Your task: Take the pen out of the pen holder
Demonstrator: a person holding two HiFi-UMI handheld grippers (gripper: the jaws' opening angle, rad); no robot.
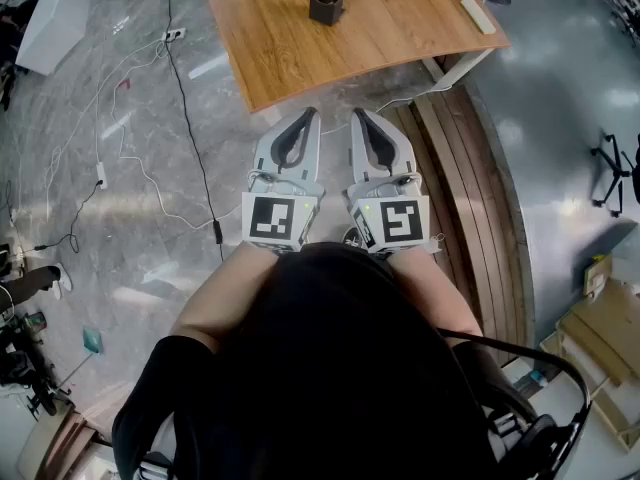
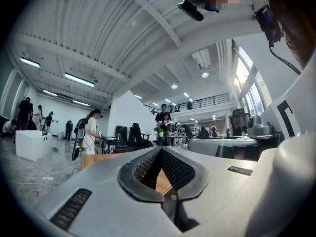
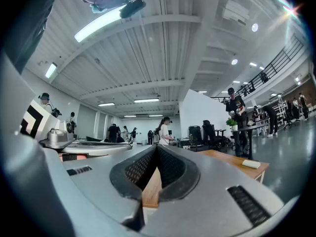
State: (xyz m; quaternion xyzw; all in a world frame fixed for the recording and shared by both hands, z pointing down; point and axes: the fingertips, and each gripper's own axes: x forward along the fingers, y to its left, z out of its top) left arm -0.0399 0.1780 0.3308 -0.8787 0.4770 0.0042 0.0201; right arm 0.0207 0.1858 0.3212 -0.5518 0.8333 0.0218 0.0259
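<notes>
A dark pen holder stands on the wooden table, far ahead of both grippers; I cannot make out a pen in it. My left gripper and right gripper are held side by side close to the person's body, over the floor short of the table's near edge. Each is shut, tips touching, nothing between them. In the left gripper view the left gripper points level at the table. The right gripper does the same in its view, with the table beyond. The holder is hidden in both gripper views.
A white block lies at the table's right end, white block. Cables and a power strip run over the grey floor at left. A slatted wooden bench stands right of the grippers. People stand in the hall.
</notes>
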